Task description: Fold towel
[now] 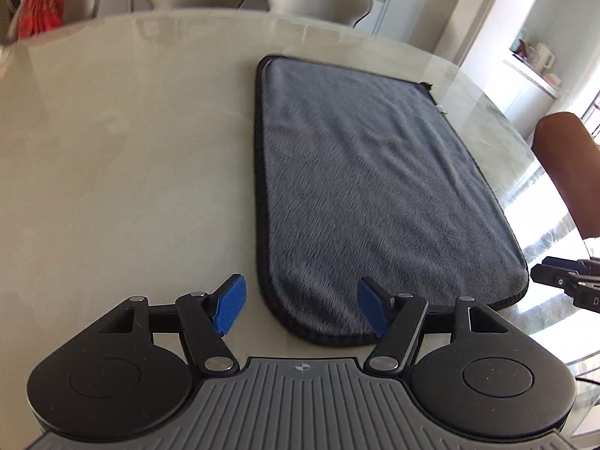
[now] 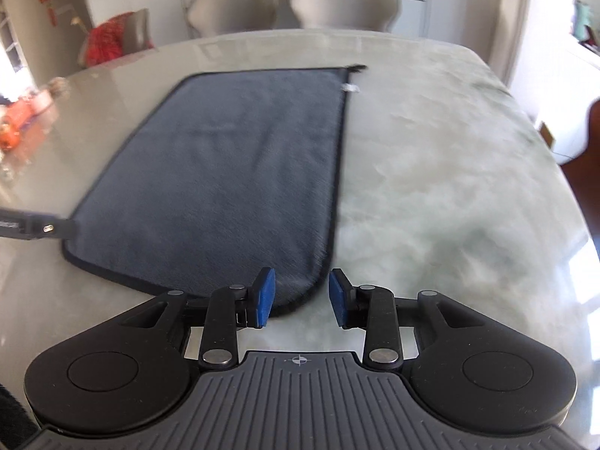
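A grey plush towel (image 1: 367,187) with a black hem lies flat on the pale table (image 1: 131,168); it also shows in the right wrist view (image 2: 232,172). My left gripper (image 1: 300,307) is open, hovering over the towel's near left corner, with blue pads (image 1: 230,309) on either side of it. My right gripper (image 2: 302,296) is open over the near right corner of the towel. A small white tag (image 2: 351,88) sits at the towel's far right corner. Part of the right gripper (image 1: 566,281) shows in the left wrist view, and part of the left gripper (image 2: 33,227) in the right wrist view.
Grey chairs (image 2: 337,0) stand behind the far table edge. A red cushion (image 2: 108,41) lies on a chair at the far left. A brown chair back (image 1: 570,165) stands to the right of the table. Orange items (image 2: 22,120) lie at the table's left edge.
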`<move>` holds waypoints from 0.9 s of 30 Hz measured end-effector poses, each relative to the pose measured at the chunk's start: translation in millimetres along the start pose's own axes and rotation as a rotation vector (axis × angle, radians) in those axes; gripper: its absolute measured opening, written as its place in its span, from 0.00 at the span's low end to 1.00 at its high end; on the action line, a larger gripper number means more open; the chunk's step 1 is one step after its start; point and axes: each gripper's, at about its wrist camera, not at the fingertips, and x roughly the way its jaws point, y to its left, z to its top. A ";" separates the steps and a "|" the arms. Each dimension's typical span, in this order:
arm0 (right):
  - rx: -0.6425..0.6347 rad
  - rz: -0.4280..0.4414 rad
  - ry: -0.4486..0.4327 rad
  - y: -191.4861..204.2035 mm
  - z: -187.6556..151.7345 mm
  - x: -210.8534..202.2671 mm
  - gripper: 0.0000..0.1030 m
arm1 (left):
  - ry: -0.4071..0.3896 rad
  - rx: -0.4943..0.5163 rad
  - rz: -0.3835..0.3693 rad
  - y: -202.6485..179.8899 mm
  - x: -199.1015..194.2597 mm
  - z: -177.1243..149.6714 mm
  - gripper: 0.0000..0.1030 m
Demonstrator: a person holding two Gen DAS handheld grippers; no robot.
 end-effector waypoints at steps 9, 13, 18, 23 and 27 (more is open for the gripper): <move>0.003 0.006 0.012 3.0 -2.9 8.1 0.32 | 0.023 -0.013 0.010 -1.2 1.2 -3.7 0.73; 0.001 0.005 0.020 6.4 -4.2 10.1 0.32 | 0.032 -0.017 0.014 -4.8 3.9 -2.8 0.80; 0.010 -0.007 0.016 7.9 -7.9 13.2 0.36 | 0.037 -0.013 0.023 -9.0 6.2 -1.8 0.82; 0.029 0.017 0.000 7.6 -10.3 14.5 0.58 | 0.048 -0.009 0.023 -10.4 6.6 -1.1 0.86; 0.053 0.045 -0.013 10.8 -10.8 18.2 0.78 | 0.056 -0.001 0.003 -10.7 7.9 -1.5 0.95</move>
